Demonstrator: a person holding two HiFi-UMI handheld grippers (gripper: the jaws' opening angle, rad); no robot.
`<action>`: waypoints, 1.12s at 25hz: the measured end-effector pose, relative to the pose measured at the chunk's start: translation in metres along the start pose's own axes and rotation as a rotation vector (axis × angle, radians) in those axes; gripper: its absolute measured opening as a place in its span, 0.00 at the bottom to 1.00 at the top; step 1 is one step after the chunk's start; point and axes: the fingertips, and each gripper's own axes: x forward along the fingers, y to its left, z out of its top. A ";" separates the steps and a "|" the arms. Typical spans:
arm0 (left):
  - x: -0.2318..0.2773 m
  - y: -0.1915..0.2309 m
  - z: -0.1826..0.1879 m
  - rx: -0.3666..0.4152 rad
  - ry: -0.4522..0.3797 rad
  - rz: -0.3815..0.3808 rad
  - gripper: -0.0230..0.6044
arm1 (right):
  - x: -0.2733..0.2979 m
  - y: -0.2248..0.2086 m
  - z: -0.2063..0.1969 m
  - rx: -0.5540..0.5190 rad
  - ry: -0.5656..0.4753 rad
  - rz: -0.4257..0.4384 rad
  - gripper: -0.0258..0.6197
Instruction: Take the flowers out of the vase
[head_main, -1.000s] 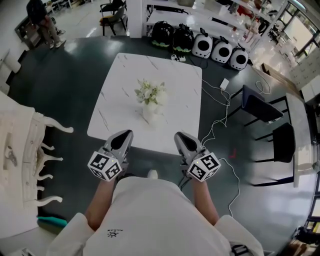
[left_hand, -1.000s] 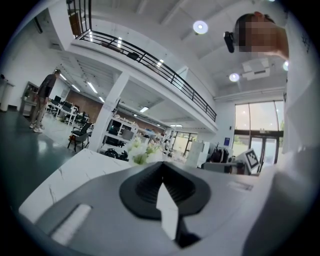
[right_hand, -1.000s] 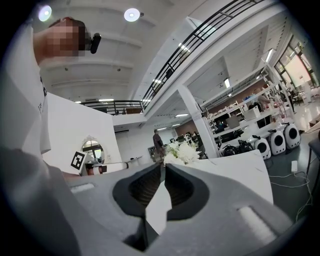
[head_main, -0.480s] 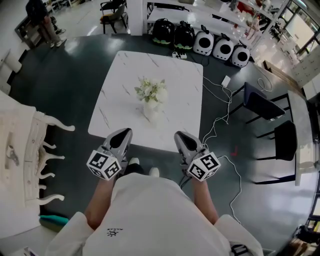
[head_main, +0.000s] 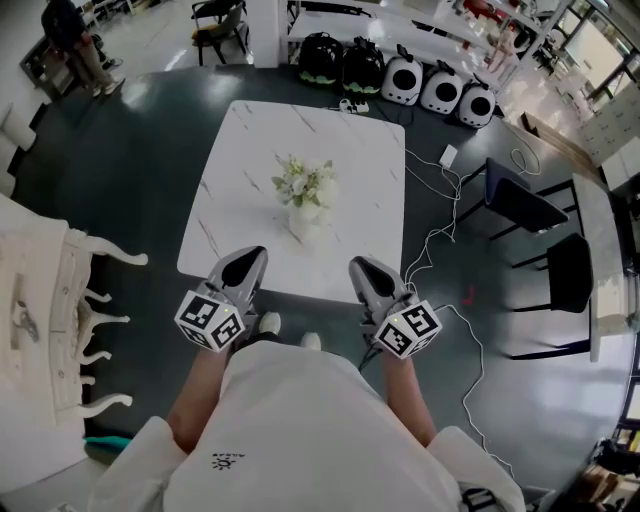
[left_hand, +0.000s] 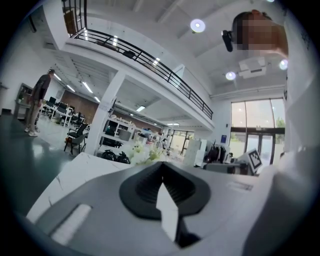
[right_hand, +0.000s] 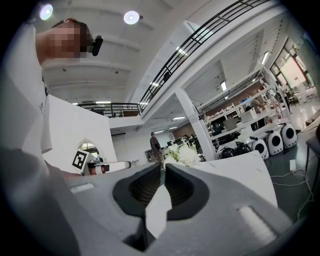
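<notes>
Left gripper (head_main: 250, 262) and right gripper (head_main: 362, 270) are hanging closed and empty at the table's (head_main: 240, 150) near edge. I'm seeing the flowers (head_main: 305, 183) sitting in the vase (head_main: 303, 222) mid-table, well apart. I'm judging the reach not yet begun; next I'm needing open jaws around the stems.

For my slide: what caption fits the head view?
Left gripper and right gripper, empty, before marble table with vase of white flowers.

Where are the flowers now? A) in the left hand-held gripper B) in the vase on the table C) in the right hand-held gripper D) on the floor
B: flowers stand in the vase on the table; left hand-held gripper and right hand-held gripper are empty.
</notes>
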 end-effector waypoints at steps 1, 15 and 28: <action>0.002 0.002 0.001 0.004 0.000 -0.003 0.02 | 0.002 0.000 0.001 0.001 -0.003 -0.008 0.08; 0.053 0.039 0.016 0.040 0.028 -0.111 0.03 | 0.021 -0.009 0.017 -0.022 -0.049 -0.127 0.08; 0.104 0.068 0.015 0.038 0.101 -0.191 0.38 | 0.030 -0.025 0.022 -0.024 -0.064 -0.243 0.08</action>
